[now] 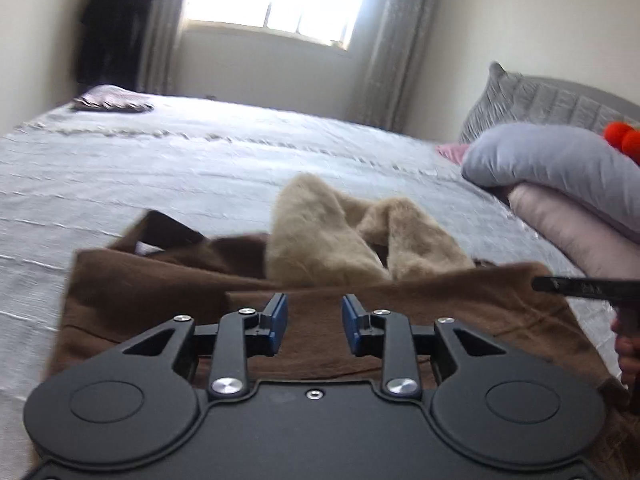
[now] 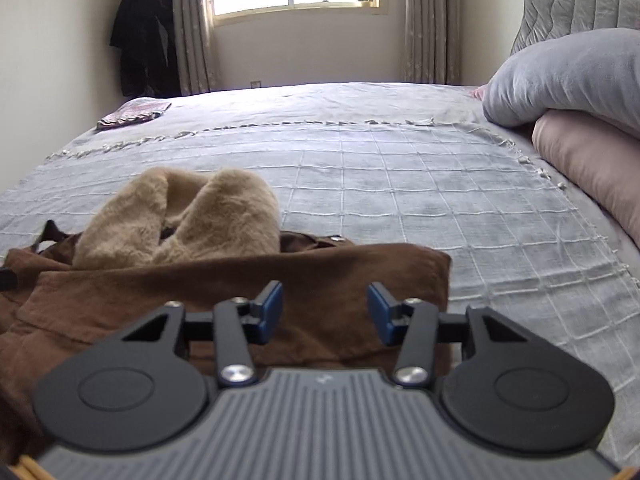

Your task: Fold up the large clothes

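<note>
I see the brown coat [image 2: 240, 280] lying spread on the grey bedspread [image 2: 400, 160] of the bed, its tan fur collar [image 2: 180, 216] bunched up on the far side. My left claw [image 1: 314, 312] hovers over the coat's near edge, jaws parted with nothing pinched between the blue pads. My right claw [image 2: 325, 304] sits over the coat's right end, likewise released and wider apart. Grey and pink pillows [image 2: 568, 80] are stacked at the right, and a folded cloth [image 2: 132, 114] lies near the far corner.
</note>
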Demonstrator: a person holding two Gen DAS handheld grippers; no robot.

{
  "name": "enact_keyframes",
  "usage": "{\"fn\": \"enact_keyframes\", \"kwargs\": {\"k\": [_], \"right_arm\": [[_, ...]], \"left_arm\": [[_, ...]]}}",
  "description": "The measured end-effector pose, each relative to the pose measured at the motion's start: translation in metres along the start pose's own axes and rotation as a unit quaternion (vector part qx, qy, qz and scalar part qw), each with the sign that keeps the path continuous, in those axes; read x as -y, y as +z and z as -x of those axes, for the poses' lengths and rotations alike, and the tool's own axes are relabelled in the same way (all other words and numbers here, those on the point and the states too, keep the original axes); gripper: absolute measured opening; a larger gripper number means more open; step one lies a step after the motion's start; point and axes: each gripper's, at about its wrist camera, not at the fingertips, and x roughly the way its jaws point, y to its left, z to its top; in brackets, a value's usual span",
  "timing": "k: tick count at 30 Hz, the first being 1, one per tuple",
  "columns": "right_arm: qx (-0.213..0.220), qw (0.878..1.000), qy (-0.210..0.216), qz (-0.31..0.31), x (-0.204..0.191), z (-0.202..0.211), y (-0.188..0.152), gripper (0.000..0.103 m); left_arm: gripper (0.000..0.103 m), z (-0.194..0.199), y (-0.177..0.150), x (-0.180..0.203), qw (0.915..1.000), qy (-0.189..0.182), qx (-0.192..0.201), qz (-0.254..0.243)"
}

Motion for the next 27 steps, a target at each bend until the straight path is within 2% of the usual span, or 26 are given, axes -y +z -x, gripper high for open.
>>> {"fn": "enact_keyframes", "kwargs": {"k": [2, 4, 5, 7, 11, 12, 13, 15, 16, 17, 20, 22, 23, 24, 25, 27], "right_arm": [[-0.011, 1.0, -0.027, -0.011, 0.003, -0.022, -0.006, 0.041], [-0.039, 0.998, -0.049, -0.017, 0.013, -0.048, -0.018, 0.037], [-0.041, 0.998, -0.048, -0.02, 0.017, -0.057, -0.025, 0.037], [-0.015, 0.998, -0.052, -0.03, 0.02, -0.064, -0.037, 0.037], [-0.013, 0.995, -0.096, 0.03, -0.005, -0.06, -0.037, 0.039], [-0.018, 0.995, -0.095, 0.038, -0.008, -0.052, -0.033, 0.042], [-0.022, 0.995, -0.086, 0.036, -0.007, -0.041, -0.031, 0.043], [-0.012, 0.999, -0.048, 0.02, 0.001, -0.01, -0.028, 0.054], [-0.006, 0.999, -0.031, 0.013, 0.006, 0.008, -0.03, 0.055], [-0.004, 1.0, -0.019, 0.009, 0.01, 0.025, -0.033, 0.055], [-0.016, 1.0, 0.0, 0.011, 0.019, 0.062, -0.05, 0.055], [-0.033, 0.999, 0.0, 0.025, 0.019, 0.073, -0.066, 0.054], [-0.059, 0.998, -0.013, 0.033, 0.019, 0.068, -0.074, 0.054], [-0.104, 0.993, -0.036, 0.036, 0.023, 0.056, -0.083, 0.054], [-0.109, 0.994, -0.028, 0.013, 0.03, 0.053, -0.088, 0.054], [-0.106, 0.993, -0.022, -0.052, 0.041, 0.062, -0.085, 0.056]], "left_arm": [[0.031, -0.028, -0.018, 0.002, 0.9988, 0.024, -0.032, -0.027], [0.031, -0.035, -0.043, -0.001, 0.9982, 0.021, -0.003, -0.056], [0.032, -0.034, -0.042, -0.002, 0.9984, 0.019, -0.003, -0.054], [0.032, -0.033, -0.04, -0.008, 0.9992, 0.009, -0.004, -0.038], [0.032, -0.026, -0.035, -0.005, 0.9992, 0.016, -0.006, -0.037], [0.032, -0.016, -0.031, -0.005, 0.9994, 0.019, -0.01, -0.028], [0.037, -0.005, -0.029, -0.005, 0.9996, 0.016, -0.014, -0.018], [0.05, 0.026, -0.027, -0.006, 0.9999, -0.004, -0.013, -0.007], [0.059, 0.042, -0.028, -0.007, 0.9999, -0.011, -0.005, -0.005], [0.063, 0.056, -0.03, -0.008, 0.9999, -0.013, 0.0, -0.005], [0.063, 0.088, -0.04, -0.014, 0.9998, -0.008, -0.016, 0.01], [0.064, 0.102, -0.052, -0.018, 0.9987, -0.001, -0.043, 0.027], [0.064, 0.109, -0.058, -0.018, 0.9981, 0.005, -0.053, 0.031], [0.064, 0.116, -0.063, -0.018, 0.9974, 0.015, -0.061, 0.034], [0.066, 0.125, -0.069, -0.017, 0.9966, 0.028, -0.066, 0.039], [0.079, 0.147, -0.076, -0.019, 0.9952, 0.045, -0.072, 0.048]]}}
